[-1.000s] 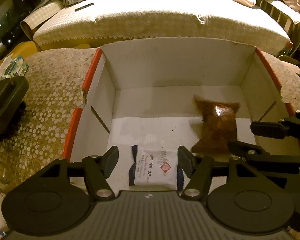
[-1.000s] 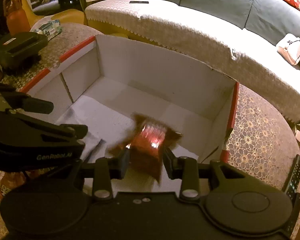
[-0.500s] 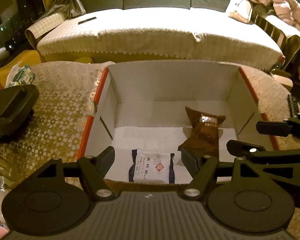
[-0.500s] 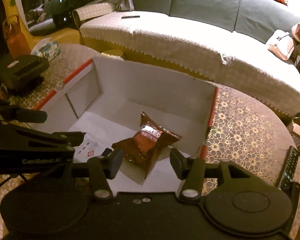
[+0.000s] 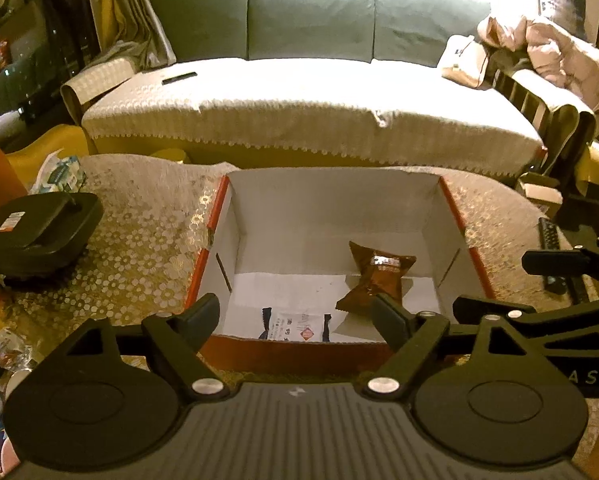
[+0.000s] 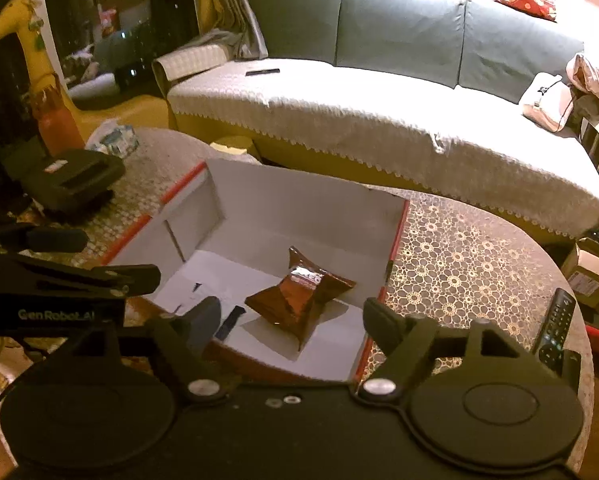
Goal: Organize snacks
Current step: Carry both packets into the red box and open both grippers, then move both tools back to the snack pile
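A white cardboard box with red edges stands on the lace-covered table. A brown-red snack packet lies inside it at the right. A white snack packet with dark ends lies at the box's near wall; only its dark end shows in the right wrist view. My left gripper is open and empty, above the box's near edge. My right gripper is open and empty, above the near right corner. Each gripper shows at the edge of the other's view.
A black case sits on the table at the left, with a tissue pack behind it. A remote lies at the right. A sofa with a white cover stands behind the table.
My right gripper let go of the brown-red packet, which now lies in the box. Both grippers have pulled back and up out of the box, jaws wide.
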Demonstrator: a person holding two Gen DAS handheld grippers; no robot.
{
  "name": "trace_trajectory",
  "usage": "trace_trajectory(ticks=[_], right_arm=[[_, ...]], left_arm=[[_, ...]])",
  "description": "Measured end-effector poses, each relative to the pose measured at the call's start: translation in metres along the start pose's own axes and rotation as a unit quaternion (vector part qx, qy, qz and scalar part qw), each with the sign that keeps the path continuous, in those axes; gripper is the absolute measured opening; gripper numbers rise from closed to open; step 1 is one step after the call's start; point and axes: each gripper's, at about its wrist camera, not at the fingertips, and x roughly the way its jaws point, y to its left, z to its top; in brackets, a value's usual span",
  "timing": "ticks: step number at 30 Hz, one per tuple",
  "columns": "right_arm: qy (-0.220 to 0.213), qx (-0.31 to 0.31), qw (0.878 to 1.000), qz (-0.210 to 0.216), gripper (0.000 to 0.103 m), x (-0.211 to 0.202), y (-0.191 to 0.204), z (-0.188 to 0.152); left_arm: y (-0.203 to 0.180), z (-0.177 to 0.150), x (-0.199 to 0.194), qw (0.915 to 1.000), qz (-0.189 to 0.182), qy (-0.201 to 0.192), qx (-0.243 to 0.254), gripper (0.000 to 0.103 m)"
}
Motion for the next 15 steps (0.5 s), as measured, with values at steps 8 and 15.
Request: trace_trajectory(ticks=[8,15], right_arm=[[-0.023,-0.003,1.000,0.016,0.093,-0.034,0.007,-0.011],[-0.037,-0.003,0.999,0.030,0.101,-0.058,0.008,-0.027]], left_arm=[[-0.003,-0.015,-0.032,0.9998,-0.005,-0.020,-0.004,0.085],[-0.011,-0.031,-0.059,0.9992,-0.009,-0.038,0.002,0.086]])
